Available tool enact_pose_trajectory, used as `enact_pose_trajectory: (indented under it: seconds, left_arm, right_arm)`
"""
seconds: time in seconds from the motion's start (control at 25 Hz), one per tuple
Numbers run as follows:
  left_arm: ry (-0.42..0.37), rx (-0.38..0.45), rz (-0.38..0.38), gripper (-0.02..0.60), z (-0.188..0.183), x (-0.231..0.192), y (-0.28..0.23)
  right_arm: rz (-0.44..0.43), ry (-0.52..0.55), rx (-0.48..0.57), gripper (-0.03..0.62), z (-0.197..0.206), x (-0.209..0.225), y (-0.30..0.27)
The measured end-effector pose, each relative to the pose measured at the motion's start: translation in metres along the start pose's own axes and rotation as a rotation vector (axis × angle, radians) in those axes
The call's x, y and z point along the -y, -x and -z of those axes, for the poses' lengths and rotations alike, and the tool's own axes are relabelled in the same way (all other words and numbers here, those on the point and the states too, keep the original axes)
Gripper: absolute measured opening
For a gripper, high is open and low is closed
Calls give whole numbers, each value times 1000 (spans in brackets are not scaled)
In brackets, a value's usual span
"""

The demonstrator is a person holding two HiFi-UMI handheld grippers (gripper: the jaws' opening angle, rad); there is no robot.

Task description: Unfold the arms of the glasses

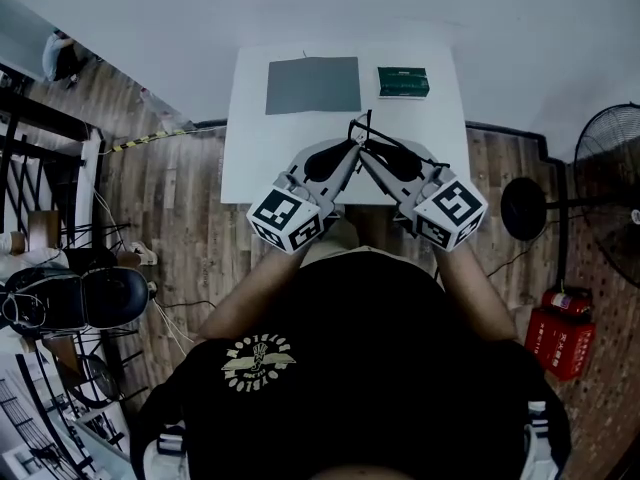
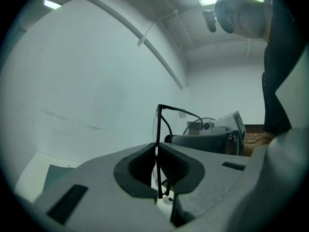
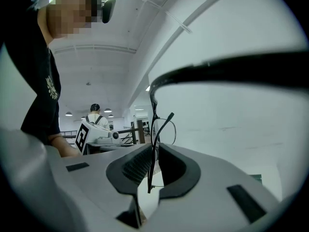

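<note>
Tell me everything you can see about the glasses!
The glasses are thin and black-rimmed, with clear lenses and a small clear nose pad. They are held up above the white table, not lying on it. The left tool is clamped on the frame, which stands upright between its jaws. A thin part of them runs down between the jaws of the right tool, which stand slightly apart. A dark arm curves out sideways, so they look partly unfolded.
</note>
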State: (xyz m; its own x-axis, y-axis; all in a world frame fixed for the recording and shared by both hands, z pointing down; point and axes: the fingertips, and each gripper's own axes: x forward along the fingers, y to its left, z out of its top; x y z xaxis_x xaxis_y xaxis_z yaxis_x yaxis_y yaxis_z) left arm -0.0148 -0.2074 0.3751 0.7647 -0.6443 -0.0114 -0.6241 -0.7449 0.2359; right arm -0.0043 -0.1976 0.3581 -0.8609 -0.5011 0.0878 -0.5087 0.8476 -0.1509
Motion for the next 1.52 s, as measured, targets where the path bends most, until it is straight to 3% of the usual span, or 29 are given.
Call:
enact_pose_trajectory:
  seconds: [0.16, 0.92, 1.52]
  left_arm:
    - [-2, -15, 8, 21, 1, -1, -11]
    - [15, -15, -43, 21, -11, -21, -29]
    - [61, 54, -91, 21, -29, -34, -10]
  right_arm:
    - [11, -21, 13, 17, 1, 8, 5]
    - [28, -72, 42, 15, 3, 31, 30]
    - [23, -65, 13, 15, 17, 22, 36]
